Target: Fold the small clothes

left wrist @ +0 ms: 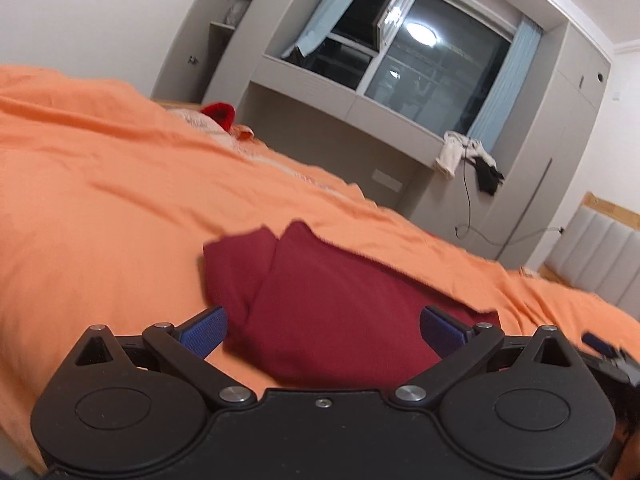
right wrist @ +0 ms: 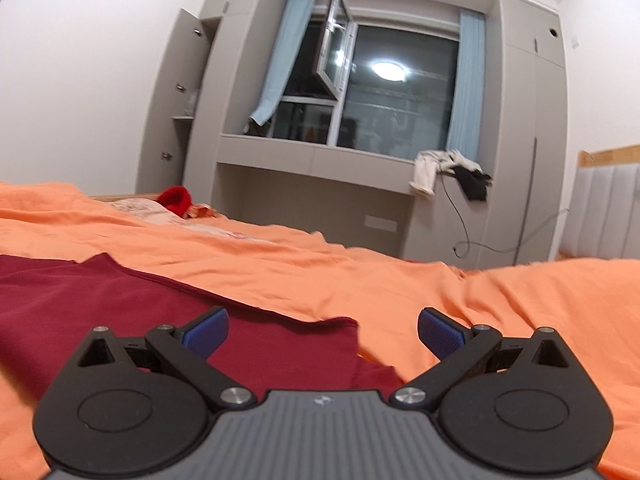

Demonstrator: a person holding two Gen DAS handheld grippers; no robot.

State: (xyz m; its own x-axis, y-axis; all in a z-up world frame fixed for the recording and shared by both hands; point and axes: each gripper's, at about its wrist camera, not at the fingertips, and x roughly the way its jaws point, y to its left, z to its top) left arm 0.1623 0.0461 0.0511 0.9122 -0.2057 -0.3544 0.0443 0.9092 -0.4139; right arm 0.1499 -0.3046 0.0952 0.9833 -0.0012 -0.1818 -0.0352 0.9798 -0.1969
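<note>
Dark red cotton garment (left wrist: 320,304) lies partly folded on the orange bedsheet (left wrist: 100,208). Left gripper (left wrist: 323,330) hovers over its near edge, jaws spread wide, empty; right gripper (right wrist: 323,330) likewise released above the corner. Best pinch both corners evenly, lift low, keep edges aligned.

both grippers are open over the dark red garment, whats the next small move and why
Probably lower the right gripper and close it on the dark red garment at its ragged near corner: both grippers are open, holding nothing, and that corner lies flat on the orange bedsheet between the right fingers.
</note>
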